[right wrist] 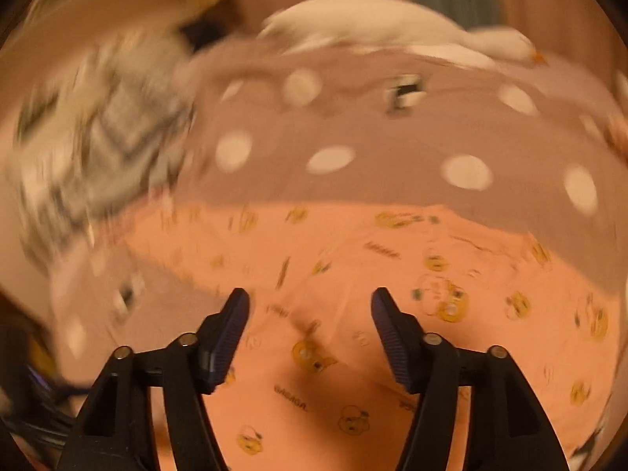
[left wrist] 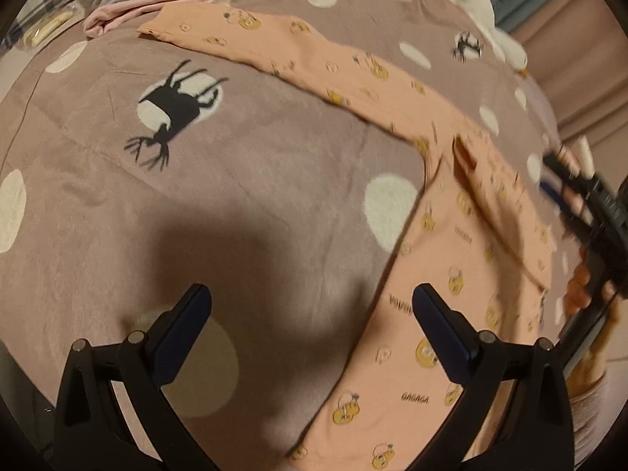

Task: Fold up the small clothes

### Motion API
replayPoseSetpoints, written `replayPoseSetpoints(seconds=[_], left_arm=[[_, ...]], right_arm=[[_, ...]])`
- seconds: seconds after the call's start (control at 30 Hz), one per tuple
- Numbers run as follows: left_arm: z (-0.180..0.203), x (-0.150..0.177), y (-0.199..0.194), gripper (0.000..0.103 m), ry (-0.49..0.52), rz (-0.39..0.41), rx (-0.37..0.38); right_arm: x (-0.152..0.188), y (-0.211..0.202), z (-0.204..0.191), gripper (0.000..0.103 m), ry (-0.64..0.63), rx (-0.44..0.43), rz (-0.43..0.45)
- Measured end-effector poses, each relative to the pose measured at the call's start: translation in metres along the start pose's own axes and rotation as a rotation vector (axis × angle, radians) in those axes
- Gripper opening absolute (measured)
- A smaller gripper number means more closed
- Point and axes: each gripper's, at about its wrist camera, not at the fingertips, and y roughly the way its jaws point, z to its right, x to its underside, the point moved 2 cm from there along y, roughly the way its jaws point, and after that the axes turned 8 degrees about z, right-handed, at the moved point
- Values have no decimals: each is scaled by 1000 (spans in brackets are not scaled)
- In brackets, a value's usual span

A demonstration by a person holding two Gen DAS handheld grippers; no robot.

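A peach-orange pair of small trousers (left wrist: 451, 274) with yellow cartoon prints lies flat on a mauve bedspread with white dots (left wrist: 235, 196). One leg stretches to the far left (left wrist: 251, 39); the other runs toward me. My left gripper (left wrist: 310, 306) is open and empty, hovering above the bedspread at the garment's near left edge. My right gripper (right wrist: 310, 306) is open and empty just above the peach fabric (right wrist: 353, 353). It also shows at the right edge of the left wrist view (left wrist: 565, 180), by the garment's waist end. The right wrist view is blurred by motion.
A pile of pink and grey clothes (left wrist: 157, 0) lies at the far left of the bed. A white plush goose (right wrist: 392, 27) lies along the far edge. A checked grey-white cloth (right wrist: 98, 137) sits at the left in the right wrist view.
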Motion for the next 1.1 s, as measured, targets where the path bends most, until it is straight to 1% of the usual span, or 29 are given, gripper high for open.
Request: replayPoseSetpoints(seconds=[0.03,0.1,0.13,0.17,0.2,0.23,0.3,0.37,0.47,0.5,0.53,0.57,0.63,0.67,0.7,0.8,0.87,0.97,1.03,1.07,1.1], left_arm=[[-2,-4,1,102,-20,7,13],[-12,-12,-3,102,-72,26,43],[-16,-17,-4,102,-92,35,50],[-21,-20,-7,102,-112,47,56],[-27,-24,-10,102,-139,63,68],[-29,-25,-11,102,-152,68,75],[-35,-28,-15,102,-177,75,91],[-34,-28,-15,102,-176,76,98],[-37,-28,-14,102,-184,64,110],[-38,-27,-13,102,-187,59,115],[-40,-27,-13,102,-189,58,117],[-40,-27,-13,102,-188,58,116],[-41,-26,-11,102,-185,56,119],[-40,-25,-11,102,-182,54,125],[-37,-23,-10,102,-176,51,136],[-22,-22,-6,102,-145,38,170],[-5,-23,-2,102,-111,27,203],[36,-28,5,102,-17,20,251],[77,-29,9,102,82,30,288],[89,-29,12,101,112,30,302],[109,-29,17,101,155,25,332]], right_arm=[[-2,2,15,65,65,22,3],[4,8,22,65,108,70,-9],[7,15,22,64,107,78,-19],[9,19,18,58,95,76,-21],[13,26,10,48,70,74,-32],[17,33,2,42,44,79,-44],[24,55,-13,28,-4,85,-66],[28,69,-19,23,-29,95,-84],[47,93,-33,23,-79,94,-157],[55,98,-41,23,-132,95,-174],[58,95,-48,23,-196,105,-161],[59,92,-53,23,-235,87,-164],[58,79,-58,23,-225,-3,-173],[57,69,-59,23,-224,-27,-156],[56,58,-57,23,-225,-30,-131],[56,30,-35,23,-159,-24,-98],[56,14,-10,23,-95,7,-72],[53,-11,35,23,5,93,-13],[51,-25,68,23,91,144,22],[52,-32,82,23,132,163,36],[52,-39,102,23,186,189,52]])
